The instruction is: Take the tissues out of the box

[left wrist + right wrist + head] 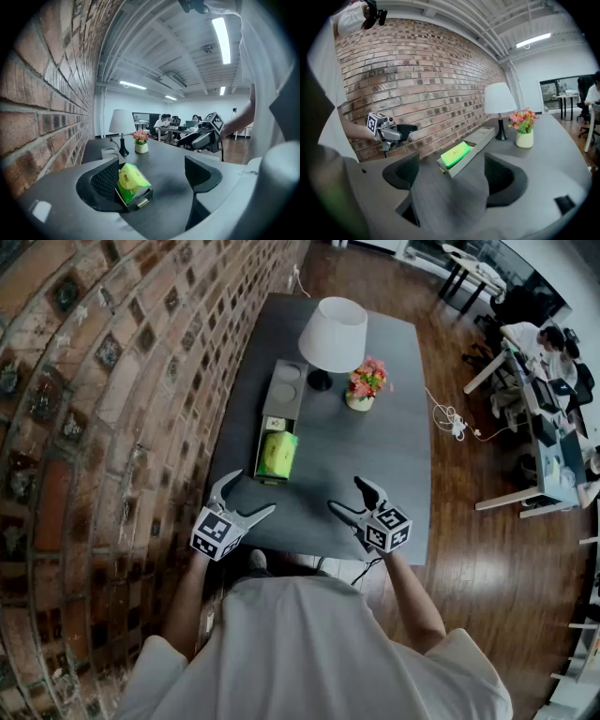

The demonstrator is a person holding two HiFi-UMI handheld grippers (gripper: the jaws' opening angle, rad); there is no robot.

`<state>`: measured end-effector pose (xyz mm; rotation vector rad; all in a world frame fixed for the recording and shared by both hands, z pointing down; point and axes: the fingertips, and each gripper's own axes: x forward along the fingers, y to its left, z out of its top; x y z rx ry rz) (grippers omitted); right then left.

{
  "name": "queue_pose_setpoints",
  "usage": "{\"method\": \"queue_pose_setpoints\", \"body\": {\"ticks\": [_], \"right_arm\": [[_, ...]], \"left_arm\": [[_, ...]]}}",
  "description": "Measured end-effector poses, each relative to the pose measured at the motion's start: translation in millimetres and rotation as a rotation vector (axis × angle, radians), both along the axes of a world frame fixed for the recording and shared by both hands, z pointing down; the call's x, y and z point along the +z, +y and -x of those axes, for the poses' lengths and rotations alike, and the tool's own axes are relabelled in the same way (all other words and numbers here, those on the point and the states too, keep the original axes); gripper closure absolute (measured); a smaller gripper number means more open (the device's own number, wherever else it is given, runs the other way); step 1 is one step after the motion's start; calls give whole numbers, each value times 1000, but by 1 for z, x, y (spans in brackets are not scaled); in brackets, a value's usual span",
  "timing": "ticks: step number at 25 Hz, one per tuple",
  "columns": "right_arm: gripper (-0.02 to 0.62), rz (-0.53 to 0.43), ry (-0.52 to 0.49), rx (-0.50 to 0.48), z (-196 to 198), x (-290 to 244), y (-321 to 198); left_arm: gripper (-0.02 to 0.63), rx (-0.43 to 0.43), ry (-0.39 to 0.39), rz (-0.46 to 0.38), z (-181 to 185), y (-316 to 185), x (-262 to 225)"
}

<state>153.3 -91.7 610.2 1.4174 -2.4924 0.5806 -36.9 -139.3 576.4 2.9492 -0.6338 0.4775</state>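
plainly the reach is yet to start: the left hand-held gripper [248, 493] and the right hand-held gripper [345, 493] both hover empty over the near edge of the surface [375, 451], jaws spread wide. the green tissue pack [277, 454] lies in the near end of the long grey box [262, 427], close to the brick wall and apart from both. to do it well, i would bring the left one over the pack, straddle its narrow width and close gently so the wrapper does not slip; the right could steady the box. the left gripper view shows a small metal clasp [143, 202] on the box's end wall, unseen from the head view. the head view shows round shapes on the box's far half.
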Motion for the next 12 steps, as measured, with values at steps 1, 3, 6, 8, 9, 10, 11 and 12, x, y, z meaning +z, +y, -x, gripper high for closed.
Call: {"method": "queue_pose_setpoints", "body": {"ticks": [1,3,6,8,9,10,11,12], "right_arm": [[150,8,-7,-2,4,2,-6],[150,25,-21,-6,12,8,-18],[152,61,-49,-19,24,17,-37],[161,92,-80,-24,33,25,-50],[164,110,-99,-22,37,29,-56],[166,130,-119,-16,40,34,-63],[166,150,-137,-8,43,39,-70],[166,171,-153,2,46,44,-76]], "left_arm": [[184,-2,-1,-1,3,-1,1],[184,-7,-4,-3,7,-3,1],[184,-26,-8,-2,15,-6,2],[184,-49,-8,-3,20,-8,3],[184,-59,-9,-2,23,-9,4],[184,-69,-10,2,26,-10,4],[184,-78,-9,3,27,-11,4],[184,-88,-9,2,29,-12,4]]}}
